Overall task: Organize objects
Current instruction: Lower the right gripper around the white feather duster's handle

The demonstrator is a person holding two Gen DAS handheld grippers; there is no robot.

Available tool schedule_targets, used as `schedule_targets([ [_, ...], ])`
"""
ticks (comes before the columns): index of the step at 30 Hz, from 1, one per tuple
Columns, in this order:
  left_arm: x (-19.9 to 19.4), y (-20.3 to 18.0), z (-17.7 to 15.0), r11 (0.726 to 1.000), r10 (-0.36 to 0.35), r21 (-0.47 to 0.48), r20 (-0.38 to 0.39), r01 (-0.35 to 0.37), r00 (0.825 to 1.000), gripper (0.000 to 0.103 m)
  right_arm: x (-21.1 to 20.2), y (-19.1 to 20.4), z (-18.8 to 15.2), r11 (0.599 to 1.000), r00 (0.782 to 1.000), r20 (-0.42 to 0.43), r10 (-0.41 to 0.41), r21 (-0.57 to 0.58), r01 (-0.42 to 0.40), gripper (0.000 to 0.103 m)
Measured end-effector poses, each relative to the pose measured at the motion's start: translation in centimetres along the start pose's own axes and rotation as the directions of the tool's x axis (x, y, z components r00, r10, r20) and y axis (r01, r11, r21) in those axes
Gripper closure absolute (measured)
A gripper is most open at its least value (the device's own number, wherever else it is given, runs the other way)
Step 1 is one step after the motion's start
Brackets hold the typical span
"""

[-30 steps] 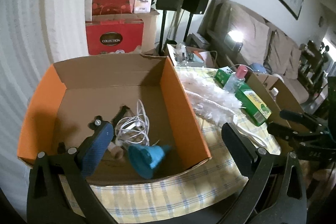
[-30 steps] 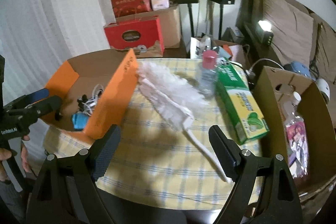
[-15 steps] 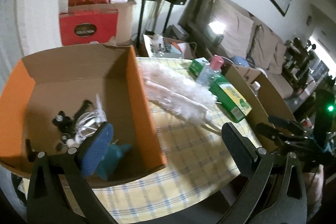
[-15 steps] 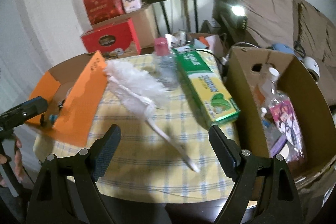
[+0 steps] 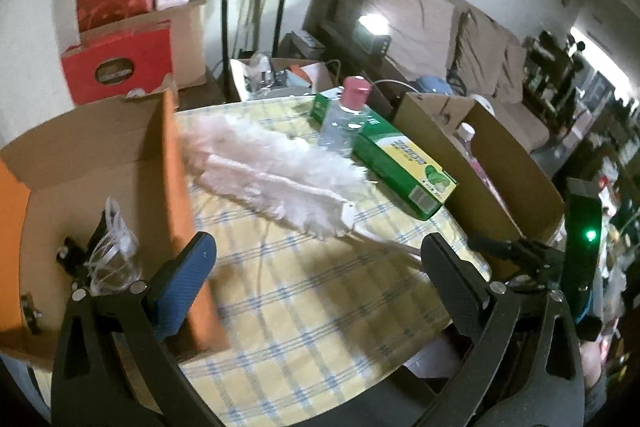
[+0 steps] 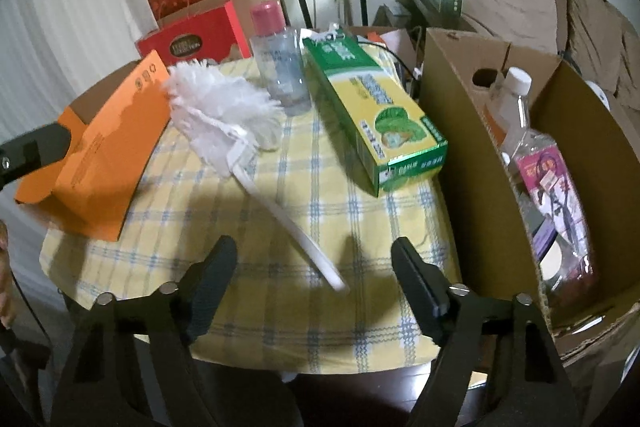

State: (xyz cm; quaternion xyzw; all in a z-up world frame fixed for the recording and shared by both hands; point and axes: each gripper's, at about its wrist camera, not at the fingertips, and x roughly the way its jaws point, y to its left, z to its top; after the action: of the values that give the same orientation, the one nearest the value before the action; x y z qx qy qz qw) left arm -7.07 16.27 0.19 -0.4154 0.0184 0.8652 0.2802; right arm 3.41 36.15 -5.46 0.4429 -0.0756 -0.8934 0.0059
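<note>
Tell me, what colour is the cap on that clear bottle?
Pink. The bottle cap shows best in the right wrist view.

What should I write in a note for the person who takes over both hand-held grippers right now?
Left hand-held gripper: open, empty, over the tablecloth beside the orange box.
Right hand-held gripper: open, nothing between the pads, jaws have just been closing; the duster handle tip lies just ahead of it.
On the table: duster, bottle upright, green box lying flat.
Done: orange box holds a cable and small dark parts; the brown box holds a white-capped bottle and packets.
Left: duster, bottle and green box are not yet sorted. The duster looks like the likely next pick.
</note>
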Motion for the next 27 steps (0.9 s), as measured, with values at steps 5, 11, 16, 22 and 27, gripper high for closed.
schedule_targets([
  [5,2.0,-1.8,0.8,1.0,0.006,0.028,-0.028,-0.005,1.0,0.014,0.7,-0.3,-0.4,1.0,1.0,-0.016,0.004,0.006,-0.004,0.039],
  [11,4.3,-3.4,1.4,0.999,-0.003,0.051,-0.055,0.006,0.998,0.015,1.4,-0.4,-0.4,0.999,0.999,-0.021,0.029,0.021,-0.029,0.046],
  [16,6.9,-3.0,0.9,1.0,-0.016,0.013,-0.108,0.017,0.994,0.015,1.9,-0.5,-0.4,0.998,0.998,-0.028,0.049,0.036,-0.048,0.046],
  [22,9.9,-2.1,-0.3,0.998,-0.037,-0.048,-0.163,0.029,0.986,0.021,2.3,-0.3,-0.4,0.998,0.998,-0.033,0.055,0.029,-0.054,0.046],
  [27,11.5,-1.7,-0.7,0.994,-0.073,-0.096,-0.192,0.056,0.979,0.023,2.6,-0.5,-0.4,0.998,0.997,-0.038,0.06,0.029,-0.059,0.053],
])
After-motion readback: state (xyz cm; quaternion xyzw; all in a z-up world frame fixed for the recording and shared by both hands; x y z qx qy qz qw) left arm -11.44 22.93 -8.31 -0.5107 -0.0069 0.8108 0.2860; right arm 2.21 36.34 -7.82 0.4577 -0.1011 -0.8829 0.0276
